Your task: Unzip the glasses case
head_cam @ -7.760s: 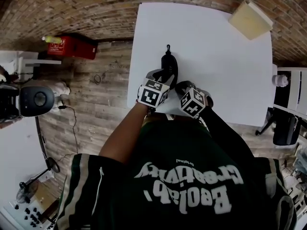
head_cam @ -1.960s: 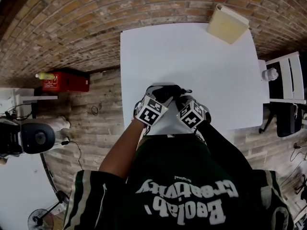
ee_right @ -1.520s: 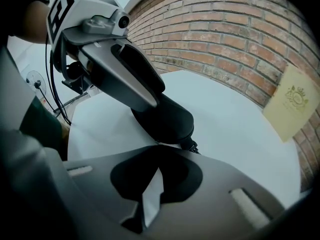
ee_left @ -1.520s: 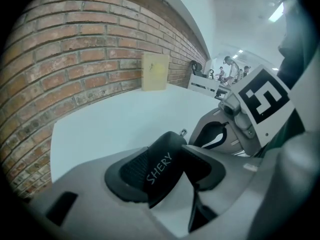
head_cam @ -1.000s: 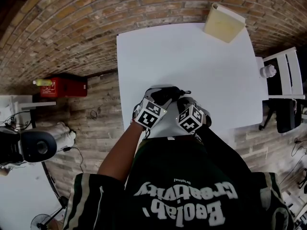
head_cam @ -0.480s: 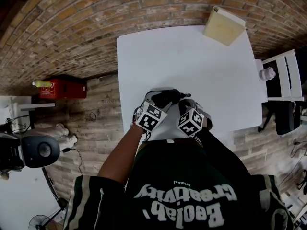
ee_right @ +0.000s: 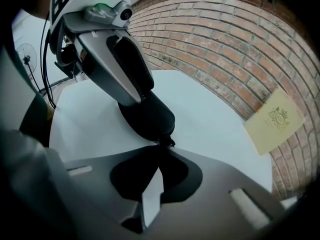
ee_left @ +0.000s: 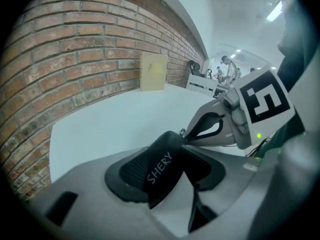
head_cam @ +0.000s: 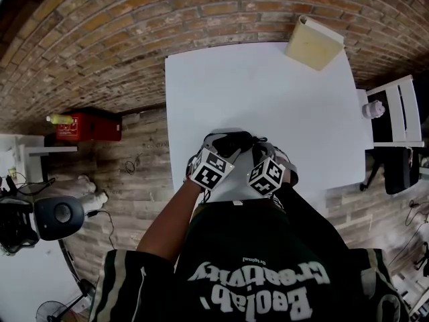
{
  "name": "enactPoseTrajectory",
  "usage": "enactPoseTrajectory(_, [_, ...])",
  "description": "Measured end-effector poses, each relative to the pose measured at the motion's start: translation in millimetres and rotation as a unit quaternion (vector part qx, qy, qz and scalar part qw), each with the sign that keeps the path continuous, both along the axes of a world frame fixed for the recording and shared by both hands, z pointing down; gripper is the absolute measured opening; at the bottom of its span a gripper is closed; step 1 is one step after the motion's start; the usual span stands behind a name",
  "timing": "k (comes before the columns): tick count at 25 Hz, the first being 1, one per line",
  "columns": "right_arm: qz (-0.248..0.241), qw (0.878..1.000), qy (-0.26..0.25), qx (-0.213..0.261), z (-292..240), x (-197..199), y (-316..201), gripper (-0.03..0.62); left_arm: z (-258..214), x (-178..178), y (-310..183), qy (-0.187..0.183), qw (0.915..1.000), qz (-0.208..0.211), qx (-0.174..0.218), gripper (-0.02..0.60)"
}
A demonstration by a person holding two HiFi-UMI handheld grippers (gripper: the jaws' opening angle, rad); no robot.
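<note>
The black glasses case [ee_left: 156,170], printed "SHERY", sits between my left gripper's [ee_left: 165,166] pads, which are shut across its body. In the head view the case [head_cam: 234,140] lies crosswise just above the near table edge, with the left gripper [head_cam: 223,145] on it. My right gripper [ee_right: 163,147] is shut, its tips meeting at the small zipper pull [ee_right: 166,142] on the case's [ee_right: 148,115] rounded end. In the left gripper view the right gripper [ee_left: 187,133] pinches at the far end of the case. In the right gripper view the left gripper [ee_right: 116,66] clamps the case from above.
The white table [head_cam: 268,89] stands against a brick wall. A tan box [head_cam: 314,42] leans at its far right corner. Left of the table is wooden floor with a red box [head_cam: 90,125]. A white chair [head_cam: 397,111] stands to the right.
Several seconds ago the case lay lengthwise ahead of both grippers; now it is gripped crosswise between them. Over the last second the right gripper rolled slightly and the left stayed still.
</note>
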State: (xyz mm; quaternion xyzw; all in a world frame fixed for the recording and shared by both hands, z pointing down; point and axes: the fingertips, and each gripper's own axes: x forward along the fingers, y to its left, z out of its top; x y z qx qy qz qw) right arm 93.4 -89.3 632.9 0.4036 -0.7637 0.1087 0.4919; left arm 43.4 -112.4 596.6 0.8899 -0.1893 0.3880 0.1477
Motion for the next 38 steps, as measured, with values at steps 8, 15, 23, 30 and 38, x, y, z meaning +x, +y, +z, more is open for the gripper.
enactPoseTrajectory(8, [-0.022,0.999,0.024,0.009,-1.1,6.8,-9.6,0.014,-0.8,1.3,0.9,-0.001,1.0,0.0,-0.002,0.213])
enactPoseTrajectory(15, [-0.069,0.997,0.041,0.017,-1.1,6.7,-19.9,0.014,-0.9,-0.3,0.4,0.001,1.0,0.001,-0.001,0.213])
enactPoseTrajectory(23, [-0.163,0.984,0.065,0.024,-2.4,5.1,-26.2,0.014,-1.2,-0.4,0.2,0.003,1.0,0.0,-0.001,0.213])
enactPoseTrajectory(30, [-0.234,0.967,0.098,0.03,-3.6,4.8,-33.2,0.014,-2.3,0.1,-0.6,0.006,1.0,-0.004,-0.001,0.212])
enactPoseTrajectory(38, [-0.305,0.943,0.128,0.041,-1.2,3.8,-43.9,0.014,-0.9,0.2,-4.1,0.005,0.9999,-0.012,0.004,0.209])
